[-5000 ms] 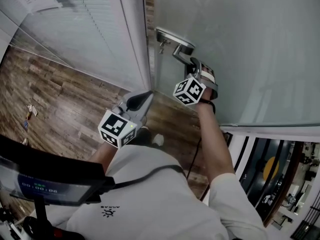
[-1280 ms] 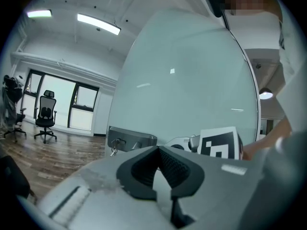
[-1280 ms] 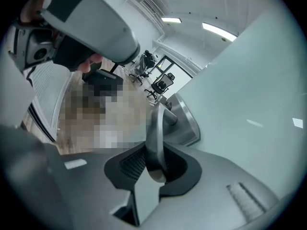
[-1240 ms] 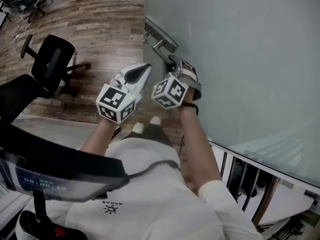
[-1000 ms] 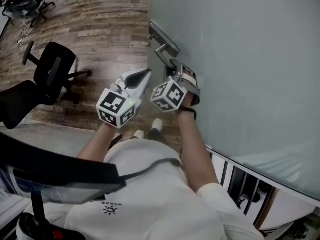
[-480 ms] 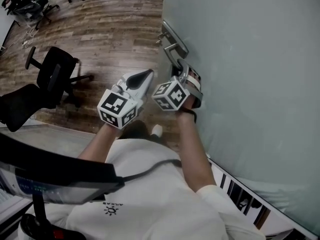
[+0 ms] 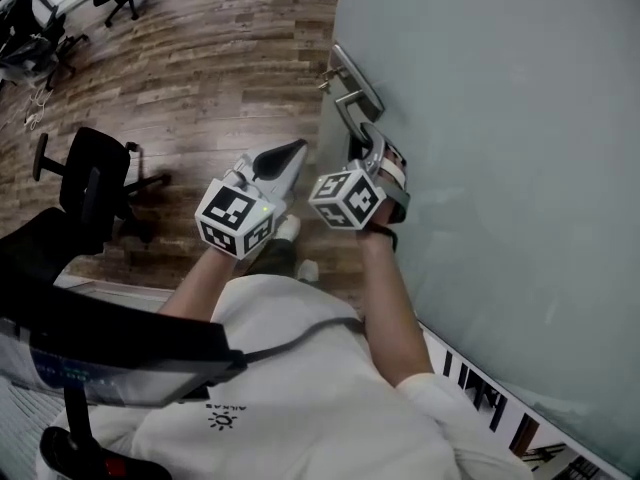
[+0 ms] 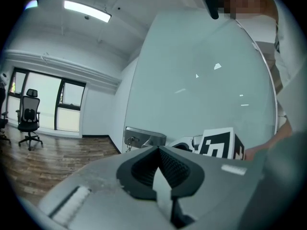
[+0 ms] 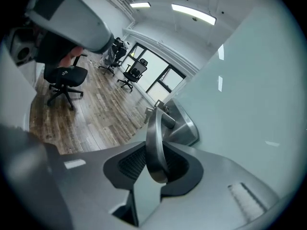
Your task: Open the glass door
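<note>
Forearm [image 7: 385,288]: runs up centre frame from the shirt to the R gripper, straight, close along the glass.
L gripper [image 7: 297,148]: mid-frame, just left of the R one, apart from door and handle. Fingers [image 8: 169,163] pressed together, nothing btwn them. Idle, same pose as a sec ago.
R gripper [image 7: 370,150]: centre frame, against the door. Fingers [image 9: 129,163] pinching the lever handle [image 9: 154,133], which stands upright btwn the pads w/ its tip sunk into the gap. Grip looks same as a sec ago.
Lever handle: upper centre in the head view [image 7: 350,103], on a lock plate [image 7: 358,68] at the door's free edge; keys [image 7: 322,80] hang from the plate.
Glass door [image 7: 500,118]: frosted, fills the right half of the frame.
Change: 5 s ago the door edge sat tight by a blinds wall at upper left. Now it stands free over open wood floor [image 7: 220,78], and over the last sec the edge slid further right in frame.
Beyond: office chair [image 7: 95,183] at left has drifted toward the left edge, so the person looks to be walking w/ the door.
Task meaning: door unlatched & well swung. Judged mostly done; what's left is finishing the swing and letting go of the lever.
</note>
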Tool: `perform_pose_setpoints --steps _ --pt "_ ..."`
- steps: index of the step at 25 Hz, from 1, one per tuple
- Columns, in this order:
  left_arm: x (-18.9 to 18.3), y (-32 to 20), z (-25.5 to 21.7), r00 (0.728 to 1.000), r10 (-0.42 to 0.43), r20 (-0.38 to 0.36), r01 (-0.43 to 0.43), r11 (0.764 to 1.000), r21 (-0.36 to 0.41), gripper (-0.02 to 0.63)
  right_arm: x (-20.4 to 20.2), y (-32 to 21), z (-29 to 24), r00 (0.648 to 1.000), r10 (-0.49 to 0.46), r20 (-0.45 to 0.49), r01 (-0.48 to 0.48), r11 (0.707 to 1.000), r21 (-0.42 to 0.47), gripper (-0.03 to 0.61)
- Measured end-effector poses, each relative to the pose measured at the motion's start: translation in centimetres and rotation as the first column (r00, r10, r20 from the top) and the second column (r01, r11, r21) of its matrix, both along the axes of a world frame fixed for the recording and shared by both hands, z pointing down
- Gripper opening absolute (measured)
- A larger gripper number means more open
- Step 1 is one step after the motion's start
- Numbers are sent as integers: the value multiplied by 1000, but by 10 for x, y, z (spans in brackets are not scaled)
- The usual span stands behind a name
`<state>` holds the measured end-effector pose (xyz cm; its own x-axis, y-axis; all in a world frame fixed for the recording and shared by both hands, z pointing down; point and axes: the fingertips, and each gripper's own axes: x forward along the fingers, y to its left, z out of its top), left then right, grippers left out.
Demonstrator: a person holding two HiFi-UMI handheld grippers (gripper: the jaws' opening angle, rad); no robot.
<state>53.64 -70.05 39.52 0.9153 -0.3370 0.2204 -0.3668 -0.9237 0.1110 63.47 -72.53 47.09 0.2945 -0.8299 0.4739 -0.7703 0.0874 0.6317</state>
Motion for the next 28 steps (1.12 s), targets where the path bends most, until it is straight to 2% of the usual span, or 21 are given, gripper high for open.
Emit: perform_pose_setpoints --steps 3,12,15,19,22,28 --pt "14 -13 -7 998 62 -16 -62 998 2 4 10 -2 -1 1000 24 7 -24 1000 -2 89" --pt "-6 -50 -11 972 221 -80 -220 975 23 3 2 -4 2 993 114 -9 -114 993 2 87" --pt "-12 -60 -14 959 266 -101 -264 964 26 4 2 -5 -1 990 140 -13 -140 990 2 87" --pt "1 -66 -10 936 333 -113 -332 943 31 3 21 -7 -1 984 177 -22 -176 984 9 87" --pt "-6 -67 0 922 370 -112 -369 929 28 3 17 -9 4 979 203 -32 -202 979 16 88" --pt "63 -63 -11 911 402 -91 -403 915 8 3 80 -12 -9 972 235 -12 -235 972 6 88"
